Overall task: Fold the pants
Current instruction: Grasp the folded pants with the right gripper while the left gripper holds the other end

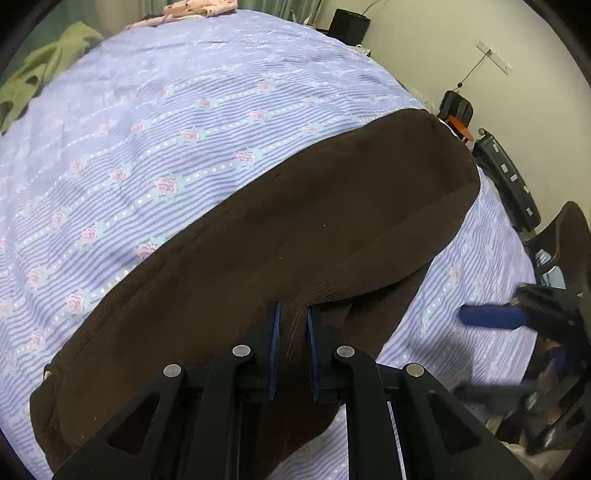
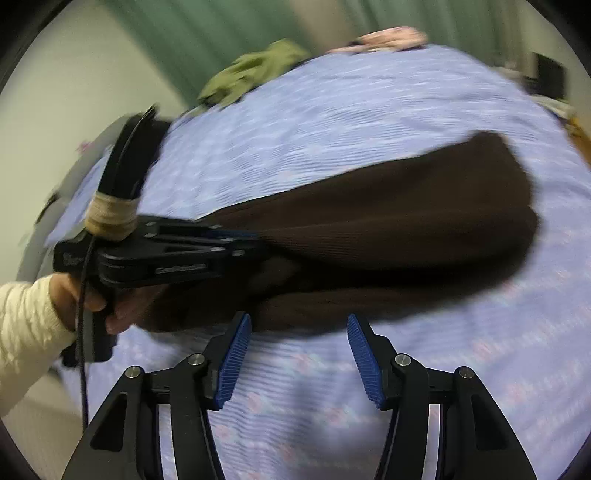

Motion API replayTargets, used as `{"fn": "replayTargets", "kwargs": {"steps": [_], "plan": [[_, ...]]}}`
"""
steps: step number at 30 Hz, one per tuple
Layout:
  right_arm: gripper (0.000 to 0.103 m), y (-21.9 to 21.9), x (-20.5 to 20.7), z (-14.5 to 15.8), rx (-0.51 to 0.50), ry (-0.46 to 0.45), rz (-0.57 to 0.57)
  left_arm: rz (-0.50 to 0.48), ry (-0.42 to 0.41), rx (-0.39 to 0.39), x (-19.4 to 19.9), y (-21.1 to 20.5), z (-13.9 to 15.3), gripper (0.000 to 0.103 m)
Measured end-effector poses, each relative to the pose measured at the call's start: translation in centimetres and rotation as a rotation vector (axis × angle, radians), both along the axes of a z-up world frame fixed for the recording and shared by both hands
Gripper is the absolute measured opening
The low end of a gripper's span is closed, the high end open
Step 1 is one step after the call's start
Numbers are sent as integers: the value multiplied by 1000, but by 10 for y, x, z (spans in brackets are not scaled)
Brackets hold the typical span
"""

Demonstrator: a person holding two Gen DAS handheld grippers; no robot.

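Dark brown pants (image 1: 295,206) lie lengthwise on a lilac bedspread (image 1: 166,122) with pink roses. My left gripper (image 1: 293,308) is shut on a raised fold of the pants at their near edge, with brown cloth pinched between its blue pads. In the right wrist view the left gripper (image 2: 258,236) comes in from the left, held by a hand (image 2: 74,295) in a cream sleeve. My right gripper (image 2: 298,319) stands open over the bedspread (image 2: 332,110). Its fingertips are at the near edge of the pants (image 2: 388,221), and only bedspread shows between its pads. One of its blue pads (image 1: 491,317) shows blurred at the right.
A green garment (image 1: 44,70) and a pink one (image 1: 199,9) lie at the far end of the bed. A black speaker (image 1: 349,24) and dark furniture (image 1: 509,177) stand past the bed's right edge. Green curtains (image 2: 207,33) hang behind.
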State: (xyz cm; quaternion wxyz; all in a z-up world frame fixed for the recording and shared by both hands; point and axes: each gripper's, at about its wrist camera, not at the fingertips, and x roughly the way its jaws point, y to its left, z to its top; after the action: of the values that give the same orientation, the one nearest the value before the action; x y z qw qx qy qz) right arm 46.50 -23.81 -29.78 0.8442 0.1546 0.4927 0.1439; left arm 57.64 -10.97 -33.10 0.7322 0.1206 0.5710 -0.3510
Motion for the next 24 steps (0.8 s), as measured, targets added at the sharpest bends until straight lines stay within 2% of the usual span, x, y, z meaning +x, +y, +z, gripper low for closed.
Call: {"fn": "replayTargets", "kwargs": {"steps": [4,7,13,14,15,16,17,18,20,21,22,24], "plan": [[56,28,31,-15,49,23,145,1,30,-37,7,9,2,15],[55,45,48,-31,72,53,206,-6,47,-60,9,15,6,15],[55,66,72,-64,125,115,203,10,71,-68,12,22,6,15],[53,68,71,-70,137,133,192,14,77,-65,12,22,4,16],[43,68,71,-72,152,140,187,14,82,-65,10,22,4,17],[34,68,68,-74,175,147,188,10,98,-62,8,22,4,24],[30,68,64,-74,185,160,179,7,110,-61,6,22,4,34],[26,67,54,-73,202,168,161,-2,121,-69,3,23,7,40],[23,63,37,-70,227,161,129,-29,121,-111,-4,26,17,61],[17,61,27,-70,231,165,108,-22,89,-121,-5,29,22,65],[16,63,21,-73,222,186,103,-6,46,-122,-4,33,28,71],[16,67,8,-81,211,213,69,30,-5,-119,4,39,35,72]]}}
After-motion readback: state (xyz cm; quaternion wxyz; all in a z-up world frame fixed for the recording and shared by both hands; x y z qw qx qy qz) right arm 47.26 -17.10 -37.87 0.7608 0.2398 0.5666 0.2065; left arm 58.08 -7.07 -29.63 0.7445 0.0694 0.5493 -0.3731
